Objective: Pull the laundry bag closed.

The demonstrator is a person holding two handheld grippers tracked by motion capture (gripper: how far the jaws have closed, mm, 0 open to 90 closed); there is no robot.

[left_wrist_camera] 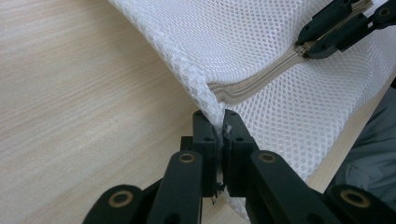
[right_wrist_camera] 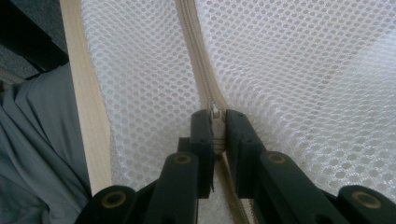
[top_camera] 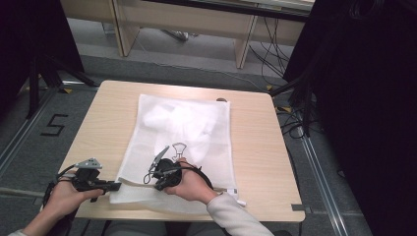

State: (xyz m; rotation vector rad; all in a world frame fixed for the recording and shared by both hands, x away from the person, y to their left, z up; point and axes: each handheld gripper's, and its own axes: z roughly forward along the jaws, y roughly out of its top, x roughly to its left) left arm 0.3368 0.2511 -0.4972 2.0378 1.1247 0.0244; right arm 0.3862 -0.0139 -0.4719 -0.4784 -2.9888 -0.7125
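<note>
One sign can be read: a big black "5" painted on the grey floor, off to the left of the table and up past the left gripper's jaws in the high view. No other words, labels or brands can be read.

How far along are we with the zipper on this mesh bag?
Done: the white mesh bag lies flat on the table with white contents inside. In hand: the left gripper is shut on the bag's corner, and the right gripper is shut on the zipper pull, a short way along the zipper. Left: running the pull along the rest of the near edge; which way it should go I can't tell.
</note>
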